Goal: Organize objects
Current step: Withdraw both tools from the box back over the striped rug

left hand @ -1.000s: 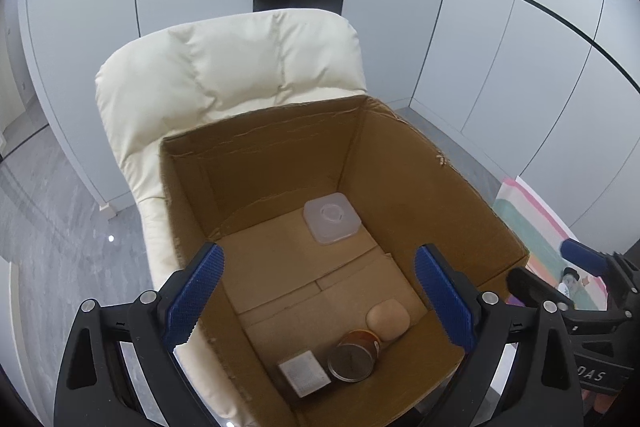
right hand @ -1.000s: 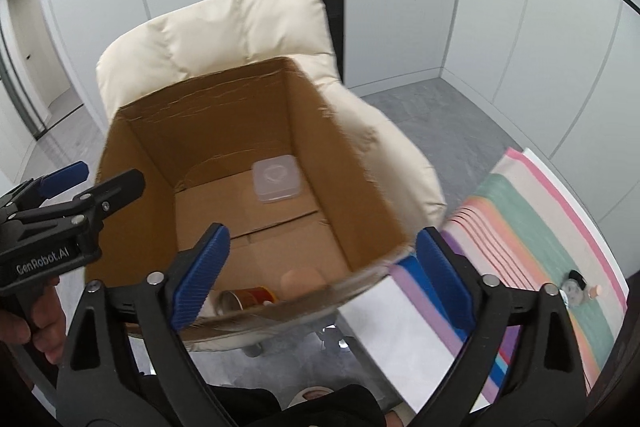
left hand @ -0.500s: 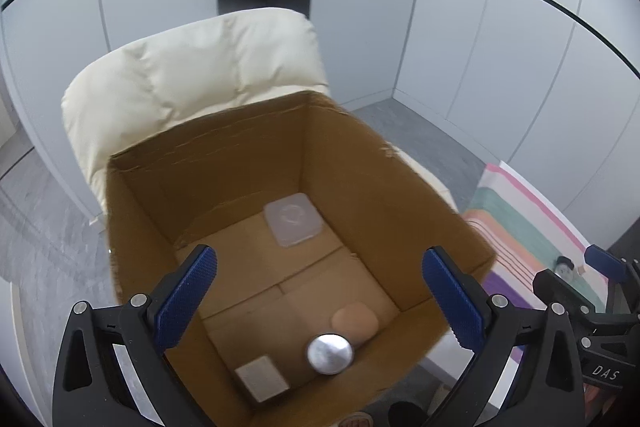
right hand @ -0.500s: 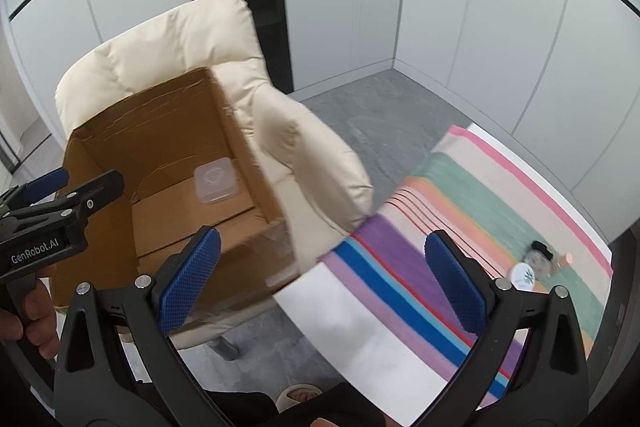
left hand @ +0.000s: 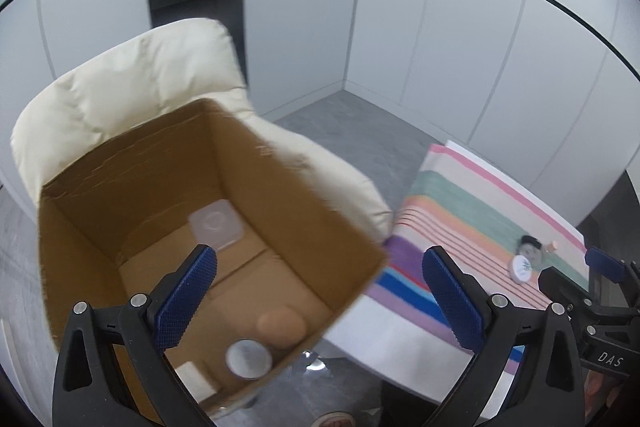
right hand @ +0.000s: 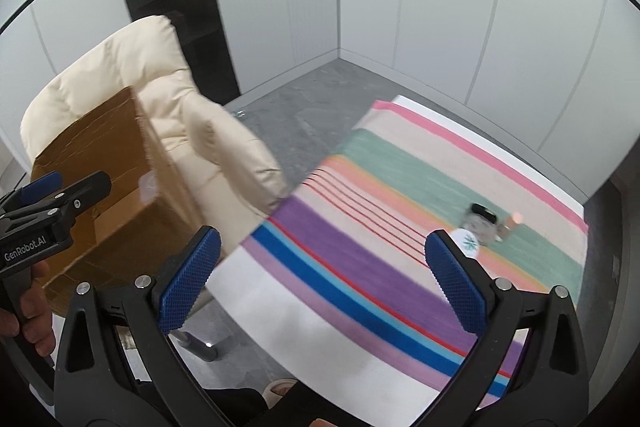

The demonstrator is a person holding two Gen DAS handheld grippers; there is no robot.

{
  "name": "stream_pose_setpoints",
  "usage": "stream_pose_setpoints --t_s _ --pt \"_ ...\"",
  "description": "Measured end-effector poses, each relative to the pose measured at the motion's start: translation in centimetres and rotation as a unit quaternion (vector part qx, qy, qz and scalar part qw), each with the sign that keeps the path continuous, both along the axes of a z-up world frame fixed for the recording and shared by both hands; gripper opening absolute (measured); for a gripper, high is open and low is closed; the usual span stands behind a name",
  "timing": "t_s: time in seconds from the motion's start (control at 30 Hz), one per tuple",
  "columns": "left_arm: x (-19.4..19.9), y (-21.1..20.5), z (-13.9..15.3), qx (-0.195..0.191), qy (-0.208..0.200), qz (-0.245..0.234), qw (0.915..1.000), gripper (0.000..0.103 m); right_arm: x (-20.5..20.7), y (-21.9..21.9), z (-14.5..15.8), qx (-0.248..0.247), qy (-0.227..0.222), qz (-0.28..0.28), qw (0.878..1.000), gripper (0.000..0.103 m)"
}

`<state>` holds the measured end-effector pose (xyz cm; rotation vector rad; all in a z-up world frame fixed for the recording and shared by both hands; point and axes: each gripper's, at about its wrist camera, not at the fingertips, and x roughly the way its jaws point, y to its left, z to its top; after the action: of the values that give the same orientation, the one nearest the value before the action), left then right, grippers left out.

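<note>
The leftover items sit in a small cluster on the striped cloth (right hand: 400, 227) over the counter: a round white-lidded jar (right hand: 467, 242), a clear bottle w/ black cap (right hand: 478, 217) touching it, and a tiny orange-tipped thing (right hand: 514, 218) just beside those; blurred, so can't tell exactly what the last one is. In the right wrist view the cluster lies ahead of the right claw (right hand: 322, 285), just past its right-hand finger, not btwn the fingers yet. That claw is spread wide, holding nothing. The jar looks light and rigid, prob smooth plastic, so a bit slippery; best pinched across its round side wall, low, not on the lid rim. The bottle seems to lie on its side and will likely roll, so take it mid-body. The left claw (left hand: 320, 297) is also spread wide and empty, hovering over the near edge of the cardboard box (left hand: 296, 211), which rests on a cream padded chair (left hand: 132, 87). Below that claw, inside the box: a silver-topped can (left hand: 248, 359), a tan rounded piece (left hand: 282, 325) touching it, a small white block (left hand: 196, 379) at the near side, and a clear square lid (left hand: 216, 223) farther in. Judging by this, most sorting is done, cluster remains.
</note>
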<state>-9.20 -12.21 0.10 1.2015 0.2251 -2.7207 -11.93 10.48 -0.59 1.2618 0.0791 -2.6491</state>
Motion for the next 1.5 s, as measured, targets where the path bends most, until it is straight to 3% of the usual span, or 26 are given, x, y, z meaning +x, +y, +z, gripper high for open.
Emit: stream_pose_setpoints --t_s 0.43,1.0,1.33,1.5 --pt "-2.4 9.2 0.0 -0.005 0.000 -0.074 0.9973 0.103 1.4 8.6 -0.3 0.003 -0.004 -0.062 0.998 0.103" --pt "-3.2 20.8 -0.5 -0.016 -0.004 -0.171 0.9852 0.103 4.9 19.1 -0.9 -0.001 -0.014 -0.149 0.989 0.103" --pt "-4.1 26.7 -1.6 -0.025 -0.046 -0.232 0.9712 0.103 6.9 23.7 -2.2 -0.002 -0.033 -0.188 0.982 0.103" --pt "-5.4 28.8 -2.7 -0.027 -0.060 -0.236 0.9694 0.103 6.6 25.5 -3.7 0.015 -0.041 -0.191 0.981 0.103"
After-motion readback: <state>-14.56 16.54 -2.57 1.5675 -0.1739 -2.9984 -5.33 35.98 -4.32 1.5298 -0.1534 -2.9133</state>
